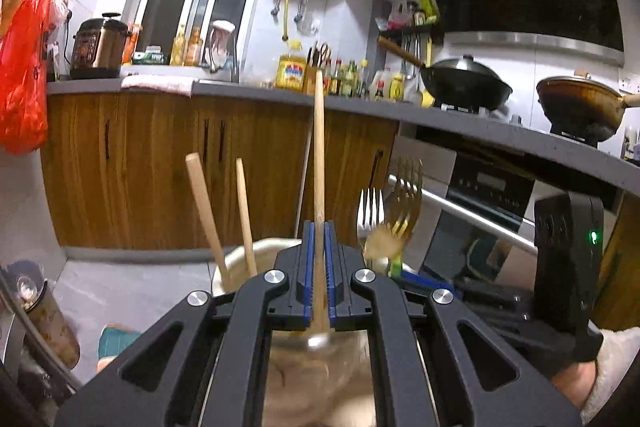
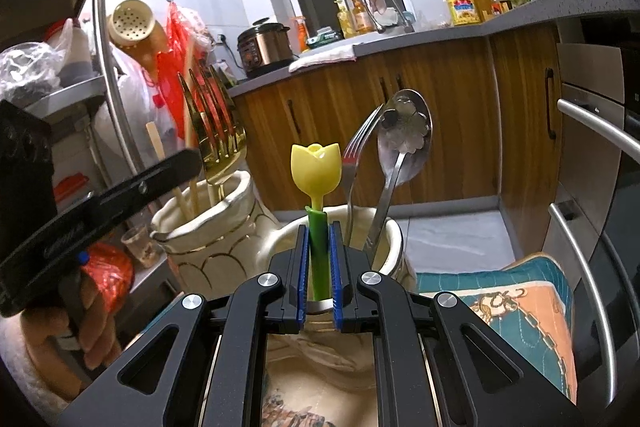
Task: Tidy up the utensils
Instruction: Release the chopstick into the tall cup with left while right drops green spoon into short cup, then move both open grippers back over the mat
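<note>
Your left tool [image 1: 319,259] is clenched on a wooden chopstick [image 1: 319,147], held upright above the cream holder [image 1: 260,251], where two more wooden sticks [image 1: 224,215] stand. Your right tool [image 2: 319,267] grips the green stem of a yellow tulip-topped utensil [image 2: 316,167] over a second holder [image 2: 394,239] containing a silver fork [image 2: 354,163] and spoon [image 2: 404,135].

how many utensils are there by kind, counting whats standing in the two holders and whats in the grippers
wooden chopsticks: 3, one in the left gripper, two in the left holder
forks: 2, gold and silver
spoons: 1, silver, in the right holder
tulip-topped sticks: 1, in the right gripper
total: 7
</note>
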Demonstrator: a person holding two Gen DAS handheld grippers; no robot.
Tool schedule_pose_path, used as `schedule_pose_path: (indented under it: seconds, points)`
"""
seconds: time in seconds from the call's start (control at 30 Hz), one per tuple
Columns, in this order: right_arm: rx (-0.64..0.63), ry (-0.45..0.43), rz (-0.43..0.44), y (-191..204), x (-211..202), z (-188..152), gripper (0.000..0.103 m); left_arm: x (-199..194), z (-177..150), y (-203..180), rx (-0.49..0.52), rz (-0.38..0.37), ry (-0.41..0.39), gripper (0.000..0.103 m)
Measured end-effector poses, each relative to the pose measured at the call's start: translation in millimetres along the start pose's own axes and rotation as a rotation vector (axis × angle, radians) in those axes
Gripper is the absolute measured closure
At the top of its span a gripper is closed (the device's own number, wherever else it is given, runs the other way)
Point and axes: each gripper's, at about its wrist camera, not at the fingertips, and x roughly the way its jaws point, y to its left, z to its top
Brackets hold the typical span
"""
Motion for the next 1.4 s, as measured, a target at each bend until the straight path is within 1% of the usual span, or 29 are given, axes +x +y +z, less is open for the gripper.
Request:
schedule_pose_path:
  seconds: [0.07, 0.13, 0.27, 0.3, 0.37, 0.43, 0.5, 0.57, 0.63, 0.67, 0.73, 0.8, 0.83, 0.87, 0.93, 1.03, 1.13, 1.27, 1.33, 1.4]
  points:
    - [-0.004, -0.001, 0.000, 0, -1, 0, 0.087, -2, -2, -1, 0.011, 0.007, 0.017, 0.098]
    - [-0.003, -0.005, -0.001, 1, -2, 0, 0.075, -4, -3, -2, 0.021, 0.011, 0.025, 0.098]
    - [-0.001, -0.006, -0.011, 1, -6, -1, 0.074, -6, -5, -3, 0.036, 0.021, 0.049, 0.098]
    - [0.005, -0.006, -0.011, 1, -7, -1, 0.073, -8, -5, -4, 0.040, 0.020, 0.053, 0.096]
    - [0.016, -0.007, -0.009, 0, -10, -1, 0.069, -12, -6, -4, 0.046, 0.026, 0.052, 0.086]
    - [0.019, -0.008, -0.010, 1, -14, -1, 0.068, -19, -5, -5, 0.051, 0.041, 0.042, 0.064]
    - [0.020, -0.013, -0.017, 3, -21, -1, 0.067, -25, -4, -5, 0.048, 0.053, 0.041, 0.060]
    - [0.029, -0.013, -0.022, 4, -27, -1, 0.061, -33, -4, -4, 0.037, 0.065, 0.044, 0.058]
    - [0.044, -0.006, -0.031, 4, -35, -3, 0.048, -44, -4, -2, 0.025, 0.085, 0.042, 0.045]
    - [0.052, -0.002, -0.034, 4, -39, -5, 0.045, -51, -5, -1, 0.019, 0.098, 0.042, 0.043]
    - [0.060, 0.010, -0.039, 5, -46, -9, 0.034, -60, -9, 1, 0.012, 0.115, 0.050, 0.036]
    - [0.059, 0.026, -0.042, 6, -52, -14, 0.028, -69, -14, 3, 0.007, 0.139, 0.072, 0.032]
    - [0.054, 0.038, -0.046, 8, -55, -19, 0.025, -73, -17, 4, 0.004, 0.154, 0.084, 0.028]
    - [0.047, 0.051, -0.051, 9, -57, -23, 0.024, -76, -21, 5, 0.000, 0.164, 0.099, 0.026]
    - [0.033, 0.088, -0.064, 13, -59, -31, 0.019, -81, -30, 8, -0.011, 0.177, 0.146, 0.019]
    - [0.017, 0.148, -0.077, 19, -59, -43, 0.017, -84, -45, 11, -0.012, 0.203, 0.213, 0.012]
    - [-0.008, 0.220, -0.092, 27, -58, -56, 0.015, -82, -63, 15, 0.011, 0.212, 0.296, 0.009]
    - [-0.040, 0.327, -0.088, 40, -55, -76, 0.015, -83, -84, 23, 0.016, 0.222, 0.350, 0.007]
    - [-0.046, 0.378, -0.082, 48, -54, -87, 0.015, -83, -95, 29, 0.012, 0.227, 0.393, 0.007]
    - [-0.058, 0.414, -0.075, 57, -54, -96, 0.015, -83, -100, 33, 0.010, 0.231, 0.416, 0.006]
